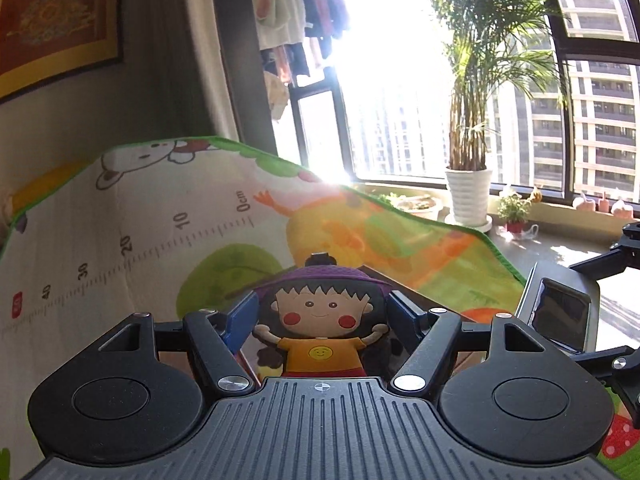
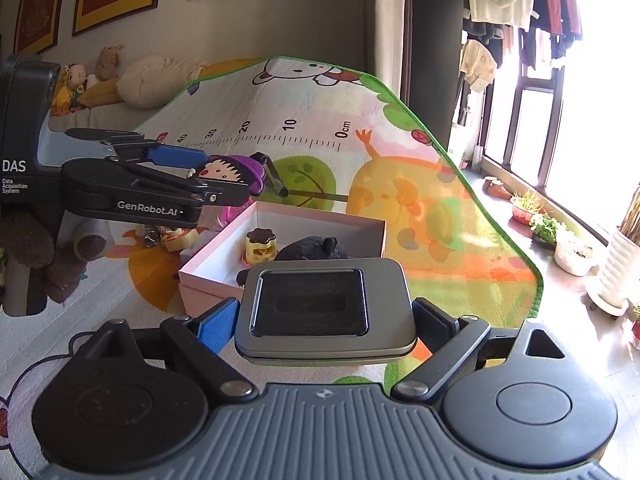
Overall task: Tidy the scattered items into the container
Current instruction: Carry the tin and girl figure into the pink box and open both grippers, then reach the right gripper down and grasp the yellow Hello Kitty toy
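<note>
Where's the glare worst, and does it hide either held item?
Left wrist view: window blown out white, flare spilling onto the mat; doll in the left gripper stays clear. Right wrist view: glare only at right edge; grey tin in the right gripper sharp; fisheye bends edges.

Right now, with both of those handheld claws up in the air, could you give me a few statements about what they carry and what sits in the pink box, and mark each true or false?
1. The left gripper holds a flat cartoon girl figure with a purple hat. True.
2. The right gripper is empty. False: it is shut on a grey metal tin with a black foam insert.
3. The pale pink cardboard box is empty. False: a yellow pudding-shaped toy with a brown top and a dark fuzzy item lie in it.
4. The box stands on a colourful cartoon play mat with a printed ruler. True.
5. The girl figure lies in the box. False: it is held above the mat.
</note>
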